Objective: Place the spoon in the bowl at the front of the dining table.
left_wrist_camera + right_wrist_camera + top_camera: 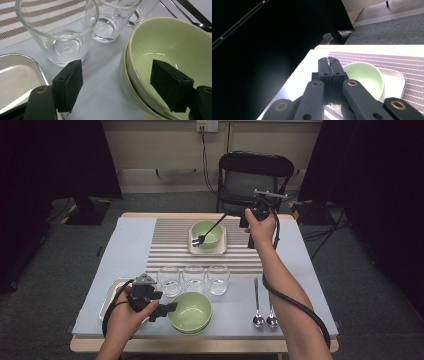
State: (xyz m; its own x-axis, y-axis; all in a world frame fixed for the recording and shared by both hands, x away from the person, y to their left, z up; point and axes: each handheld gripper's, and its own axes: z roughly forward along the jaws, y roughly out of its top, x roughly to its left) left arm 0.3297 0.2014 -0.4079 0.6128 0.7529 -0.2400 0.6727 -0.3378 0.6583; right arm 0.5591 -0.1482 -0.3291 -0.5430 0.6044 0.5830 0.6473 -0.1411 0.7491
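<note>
green bowls (172, 57) are stacked near the counter's (310, 270) front edge, and the wide open left hand-held gripper (120, 85) is placed around the top bowl's rim, likely to lift it. a spoon (210, 231) is pinched by its handle in the closed right hand-held gripper (329, 65), so its tip can be set into the far bowl (207, 232) on the small tray (220, 249).

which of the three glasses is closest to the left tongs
The leftmost glass of the row, beside the metal tray. It sits just ahead of the open left tongs, while the middle glass and right glass stand farther along.
</note>
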